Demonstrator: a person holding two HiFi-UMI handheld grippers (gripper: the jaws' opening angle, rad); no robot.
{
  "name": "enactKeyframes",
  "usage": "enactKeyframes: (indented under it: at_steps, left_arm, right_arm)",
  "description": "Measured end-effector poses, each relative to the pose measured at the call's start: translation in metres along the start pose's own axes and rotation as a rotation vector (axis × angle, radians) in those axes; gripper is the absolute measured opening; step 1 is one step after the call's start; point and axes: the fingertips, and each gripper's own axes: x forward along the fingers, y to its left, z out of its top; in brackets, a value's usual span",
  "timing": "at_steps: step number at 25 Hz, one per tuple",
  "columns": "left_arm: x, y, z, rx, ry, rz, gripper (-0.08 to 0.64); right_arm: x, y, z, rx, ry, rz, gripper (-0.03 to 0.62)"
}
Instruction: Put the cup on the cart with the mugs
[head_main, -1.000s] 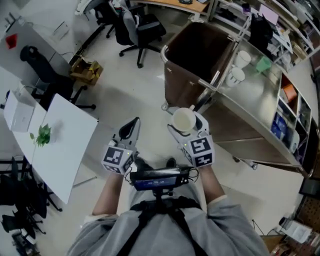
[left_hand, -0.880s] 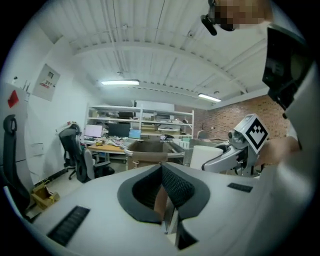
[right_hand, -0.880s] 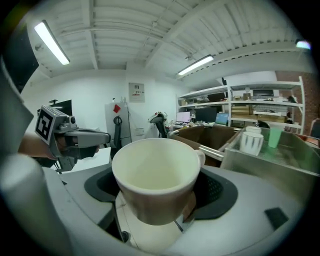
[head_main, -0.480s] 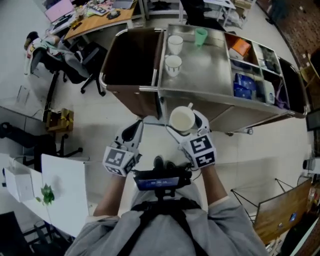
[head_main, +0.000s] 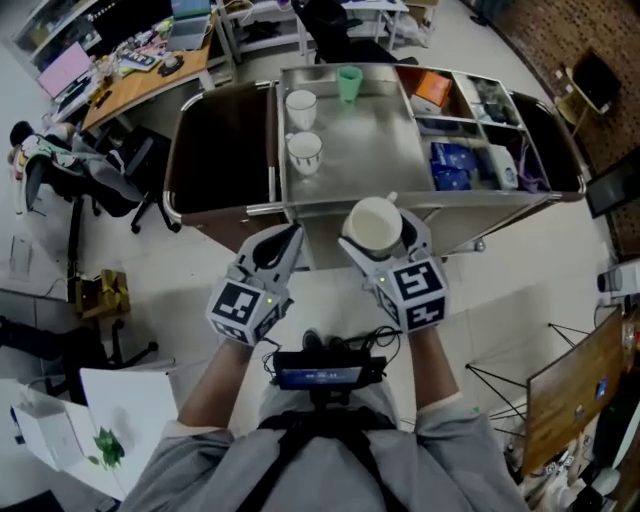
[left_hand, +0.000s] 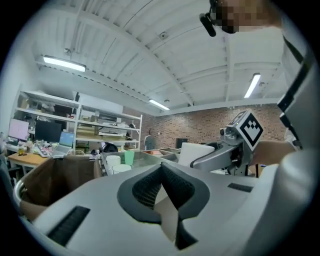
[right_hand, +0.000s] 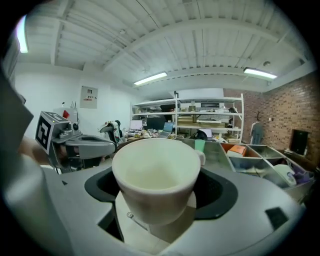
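A white cup sits upright between the pads of my right gripper, which is shut on its lower wall; the right gripper view shows the cup filling the jaws. The cup hangs just in front of the steel cart's near rim. Two white mugs and a green cup stand on the cart's left part. My left gripper is beside the right one, shut with nothing in it, pads touching.
A brown bin hangs on the cart's left end. Compartments at the cart's right hold an orange box and blue packs. Office chairs and a desk stand to the left. A wooden board is at right.
The person has turned and stepped toward the cart, which now lies straight ahead and closer. Both grippers keep their pose, and the cup stays in the right one.
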Motion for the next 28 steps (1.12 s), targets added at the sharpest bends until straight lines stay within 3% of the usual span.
enactKeyframes:
  at_steps: [5,12,18,28]
  left_arm:
    - [0.029,0.014,0.032,0.021,0.008,-0.062,-0.003]
    - [0.078,0.035,0.06,0.007,-0.019,-0.06,-0.003]
    - [0.118,0.054,0.069,0.015,-0.004,-0.012,-0.003]
    - [0.162,0.079,0.049,-0.03,0.056,0.101,-0.003]
  right_arm:
    - [0.021,-0.023,0.039,-0.011,-0.027,-0.065,0.436]
    - [0.061,-0.082,0.058,-0.007,0.009,-0.139,0.436]
    - [0.111,-0.122,0.069,-0.002,0.04,-0.12,0.436]
    - [0.196,-0.155,0.049,-0.012,0.115,-0.061,0.436]
